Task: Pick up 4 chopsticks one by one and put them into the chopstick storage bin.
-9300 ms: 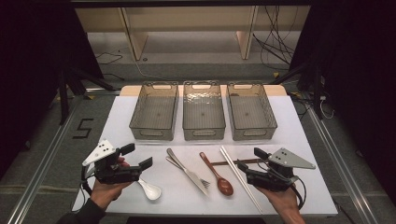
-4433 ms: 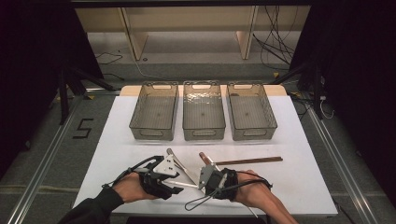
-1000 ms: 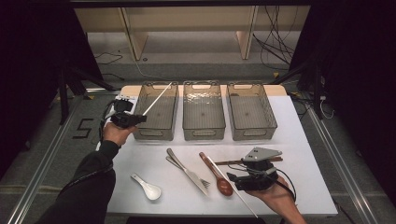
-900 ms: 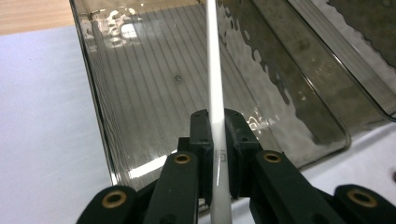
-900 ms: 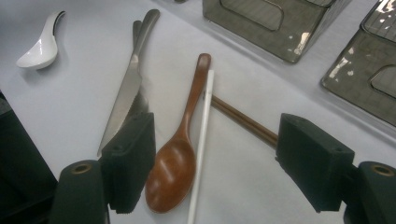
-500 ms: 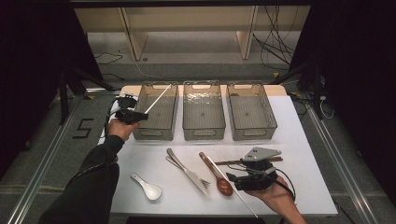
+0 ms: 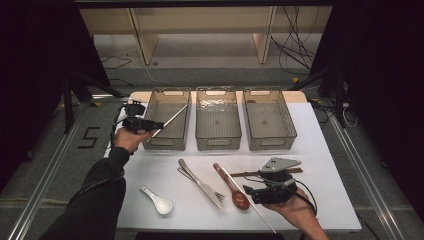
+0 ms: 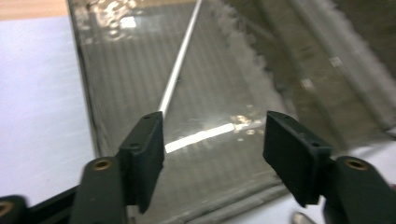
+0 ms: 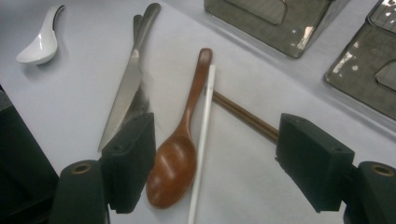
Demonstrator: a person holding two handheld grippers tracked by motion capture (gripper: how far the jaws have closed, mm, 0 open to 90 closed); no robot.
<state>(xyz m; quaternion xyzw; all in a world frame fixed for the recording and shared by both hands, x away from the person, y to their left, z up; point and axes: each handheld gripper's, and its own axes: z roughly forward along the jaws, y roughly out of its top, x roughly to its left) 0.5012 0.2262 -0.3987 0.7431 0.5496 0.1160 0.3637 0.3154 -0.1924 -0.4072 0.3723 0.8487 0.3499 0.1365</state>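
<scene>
My left gripper (image 7: 158, 126) (image 8: 212, 122) hovers at the near left corner of the left clear bin (image 7: 165, 145). Its jaws have just been opening and stand apart. A white chopstick (image 7: 171, 120) (image 8: 180, 65) slants inside that bin, its near end beside the left jaw, with nothing pressing on it. My right gripper (image 7: 248, 193) (image 9: 219, 125) stays open low over the table. Between its jaws lie a brown wooden spoon (image 9: 180, 151) (image 7: 235, 188) and a second white chopstick (image 9: 202, 140).
A knife (image 7: 200, 181) over a fork, a white ceramic spoon (image 7: 157, 200) and dark brown chopsticks (image 9: 245, 117) lie on the white table (image 7: 325, 150). The middle bin (image 7: 218, 145) and the right bin (image 7: 272, 145) stand in the same row as the left one.
The left jaws went from shut on the white chopstick to open, and the chopstick dropped lower into the left bin. The right gripper has not moved.
</scene>
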